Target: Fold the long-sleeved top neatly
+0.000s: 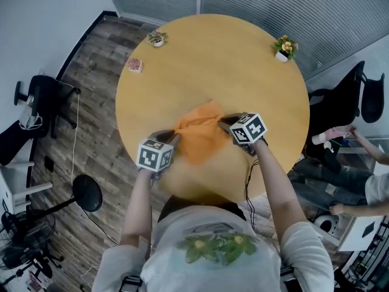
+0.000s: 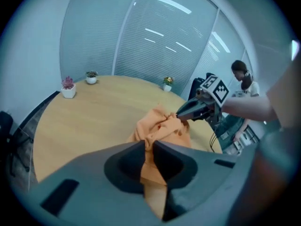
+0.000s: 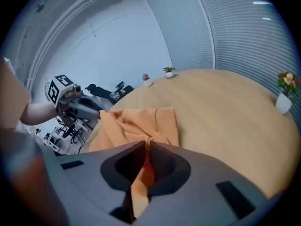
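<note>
A round wooden table (image 1: 213,66) carries three small potted plants, all well apart from the work: a yellow-flowered plant (image 1: 284,45) in a white pot near the far right rim; a green plant (image 1: 157,39) in a pale pot at the far left rim; a pink plant (image 1: 135,64) in a small pot a little nearer along the left rim; off the table, a black chair (image 1: 44,99) and a floor fan (image 1: 87,193) stand on the plank floor to the left, and another person (image 1: 319,181) sits low at the right, beside the table's edge

The orange long-sleeved top (image 1: 203,135) lies bunched in a crumpled heap on the near half of the table, between the two grippers; in the head view the marker cubes hide its outer edges; the left gripper (image 1: 175,137) has its jaws drawn to a narrow slit, with a fold of the orange cloth pinched between them; the right gripper (image 1: 223,121) is nipped likewise on a gathered ridge of the cloth, which runs down between its jaws; the two grippers face each other across the heap, tips angled inward and down
</note>
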